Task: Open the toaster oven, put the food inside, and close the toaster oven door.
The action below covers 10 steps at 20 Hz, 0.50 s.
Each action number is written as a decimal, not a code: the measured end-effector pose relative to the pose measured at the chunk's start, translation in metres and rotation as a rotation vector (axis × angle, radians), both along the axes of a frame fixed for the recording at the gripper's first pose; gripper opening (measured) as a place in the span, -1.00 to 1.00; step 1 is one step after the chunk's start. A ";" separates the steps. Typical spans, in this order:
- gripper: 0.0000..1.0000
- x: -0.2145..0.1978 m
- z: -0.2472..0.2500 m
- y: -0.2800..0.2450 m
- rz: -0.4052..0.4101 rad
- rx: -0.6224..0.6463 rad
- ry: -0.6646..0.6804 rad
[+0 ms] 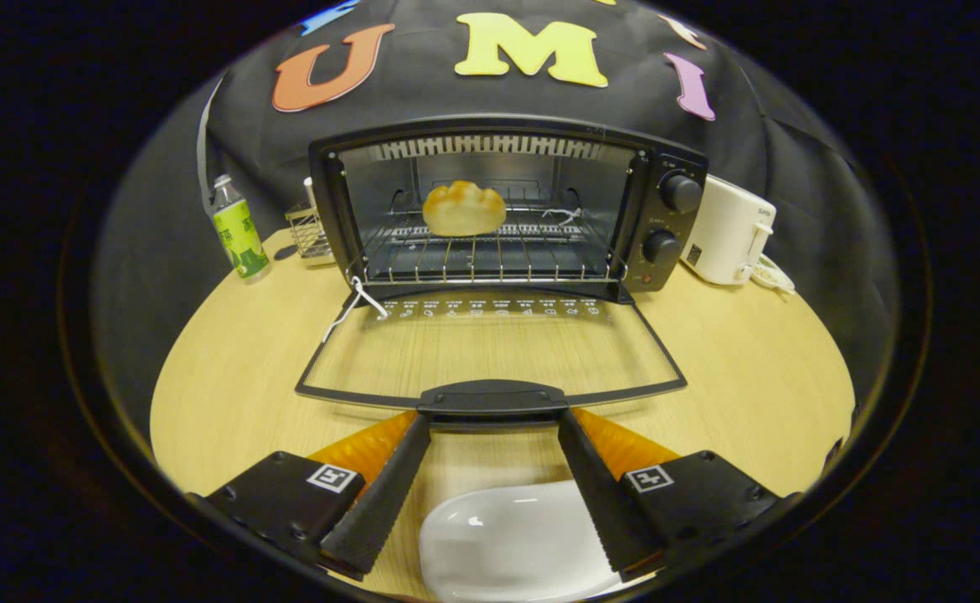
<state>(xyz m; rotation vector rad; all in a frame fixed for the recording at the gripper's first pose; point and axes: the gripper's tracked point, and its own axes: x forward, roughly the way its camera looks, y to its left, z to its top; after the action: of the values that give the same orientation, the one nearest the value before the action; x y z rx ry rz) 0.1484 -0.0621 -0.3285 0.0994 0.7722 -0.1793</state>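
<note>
Gripper (494, 423): two long fingers (385, 490), inner faces ribbed, saw-tooth edge along inside. Each finger mounted on blocky black carrier (285, 502) with rounded corners, small round screw recesses. White square fiducial tag (335, 478) on each carrier top. Translucent orange ribbed wedge (364, 444) behind each finger.

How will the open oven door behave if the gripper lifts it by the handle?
The glass door lies flat, hinged at the toaster oven, so it should swing up stiffly, not flex. Its handle looks smooth, so the open gripper behind it may slip.
</note>
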 end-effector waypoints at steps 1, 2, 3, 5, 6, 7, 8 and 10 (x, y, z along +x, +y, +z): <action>1.00 -0.001 0.004 0.001 0.004 -0.005 -0.004; 1.00 -0.002 0.008 0.000 -0.001 -0.002 -0.014; 1.00 -0.001 0.014 0.000 -0.004 -0.003 -0.027; 1.00 0.001 0.030 -0.001 -0.002 -0.015 -0.059; 1.00 0.005 0.040 -0.003 0.000 -0.020 -0.084; 1.00 0.009 0.051 -0.005 -0.001 -0.023 -0.118; 1.00 0.014 0.062 -0.007 -0.006 -0.018 -0.159; 1.00 0.021 0.074 -0.008 0.002 -0.021 -0.183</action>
<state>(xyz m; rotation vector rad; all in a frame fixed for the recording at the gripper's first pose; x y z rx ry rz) 0.1692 -0.0696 -0.2541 0.0936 0.5882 -0.1739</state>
